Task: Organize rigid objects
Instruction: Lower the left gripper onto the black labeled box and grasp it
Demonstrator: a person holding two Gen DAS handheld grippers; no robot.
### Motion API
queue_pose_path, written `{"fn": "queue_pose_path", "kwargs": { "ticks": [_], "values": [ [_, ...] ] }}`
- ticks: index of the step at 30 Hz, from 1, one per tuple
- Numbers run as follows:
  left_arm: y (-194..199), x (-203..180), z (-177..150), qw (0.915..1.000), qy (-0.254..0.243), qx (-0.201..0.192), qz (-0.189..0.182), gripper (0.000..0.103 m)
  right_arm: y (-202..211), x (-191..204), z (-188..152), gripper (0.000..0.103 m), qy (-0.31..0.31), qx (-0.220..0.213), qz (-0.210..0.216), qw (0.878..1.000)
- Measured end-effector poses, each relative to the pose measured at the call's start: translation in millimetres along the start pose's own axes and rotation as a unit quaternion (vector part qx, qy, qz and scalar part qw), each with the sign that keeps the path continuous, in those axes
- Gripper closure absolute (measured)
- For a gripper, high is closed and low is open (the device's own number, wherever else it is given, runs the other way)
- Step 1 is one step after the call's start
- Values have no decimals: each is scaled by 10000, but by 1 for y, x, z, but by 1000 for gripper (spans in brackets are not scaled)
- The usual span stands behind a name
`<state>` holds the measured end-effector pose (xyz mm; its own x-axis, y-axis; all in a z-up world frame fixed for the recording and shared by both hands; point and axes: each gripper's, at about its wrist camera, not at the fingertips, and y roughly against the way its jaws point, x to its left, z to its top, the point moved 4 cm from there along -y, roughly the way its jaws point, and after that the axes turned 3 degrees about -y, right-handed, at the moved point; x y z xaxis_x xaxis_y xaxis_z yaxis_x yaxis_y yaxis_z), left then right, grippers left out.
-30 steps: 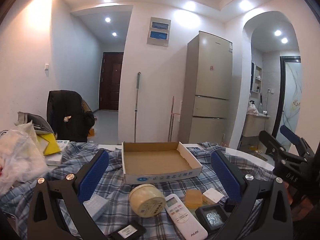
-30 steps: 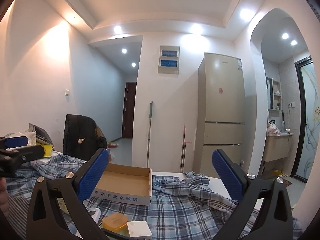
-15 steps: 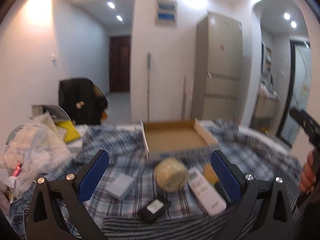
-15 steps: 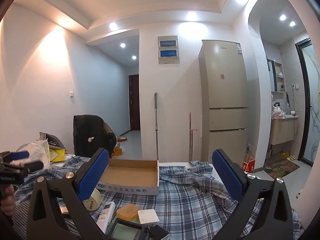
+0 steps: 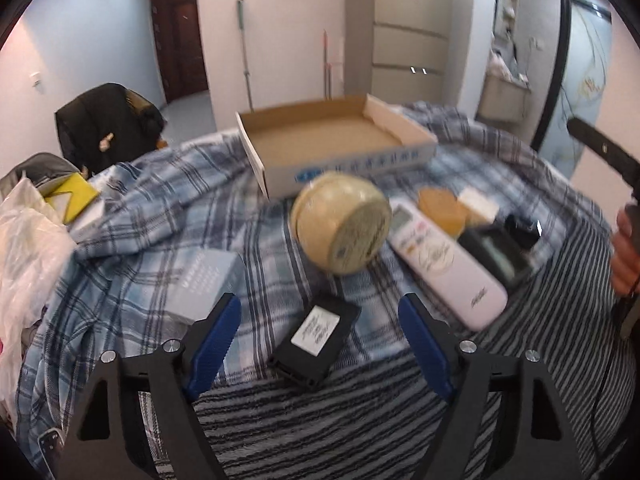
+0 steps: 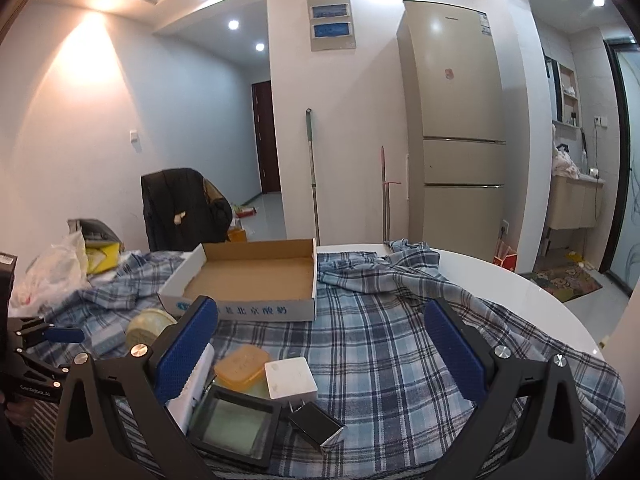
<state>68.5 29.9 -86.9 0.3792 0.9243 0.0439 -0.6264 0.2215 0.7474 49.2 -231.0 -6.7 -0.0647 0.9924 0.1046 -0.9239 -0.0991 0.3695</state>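
On the surface (image 6: 500, 276), which is white and round and mostly covered by a blue checked cloth (image 6: 380, 340), lies a group of small rigid things in front of an open cardboard box (image 5: 332, 140). The box is shallow and nothing lies in it.

Left gripper (image 5: 316, 324) points down at the things. Its blue fingers (image 5: 216, 332) are spread, and they have just been closing a little. Between them, lower on the cloth, lies a black flat case with a white label (image 5: 316, 332); the pads do not touch it. Beyond the case stands a cream round container (image 5: 340, 228), just in front of the box wall. To its right lies a white remote control (image 5: 444, 260), and beside that an orange lid-like box (image 5: 440, 208), a white block (image 5: 478, 202), a black framed tray (image 5: 496, 252) and a small black charger (image 5: 522, 230). On the left of the case lies a grey-blue flat box (image 5: 200, 280). At the left edge are a white plastic bag (image 5: 24, 248) and something yellow.

Right gripper (image 6: 320, 356) is held more level. Its fingers (image 6: 188, 352) are spread wide and nothing is between the pads. Under them, on the cloth, I see the orange box, the white block, the black tray and the charger close together. A person's hand (image 5: 624, 248) holds this gripper at the right edge of the left view.
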Motion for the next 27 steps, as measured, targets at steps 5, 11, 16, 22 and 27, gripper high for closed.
{"fn": "queue_pose_path", "kwargs": {
  "ticks": [5, 11, 16, 22, 27],
  "values": [
    [-30, 2, -4, 9983, -120, 558, -105, 37, -6, 11, -7, 0, 222, 138, 33, 9997],
    [-42, 7, -11, 9960, 48, 855, -248, 50, -7, 11, -7, 0, 211, 176, 57, 9996],
    [-40, 3, -10, 9963, -43, 839, -193, 58, -9, 9, -8, 0, 162, 222, 47, 9996],
    [-38, 5, -6, 9963, 46, 854, -39, 66, -6, 7, -8, 0, 109, 208, 35, 9997],
    [-39, 22, -3, 9957, 428, 795, 209, 67, -6, 5, -7, 0, 83, 213, 19, 9997]
  ]
}}
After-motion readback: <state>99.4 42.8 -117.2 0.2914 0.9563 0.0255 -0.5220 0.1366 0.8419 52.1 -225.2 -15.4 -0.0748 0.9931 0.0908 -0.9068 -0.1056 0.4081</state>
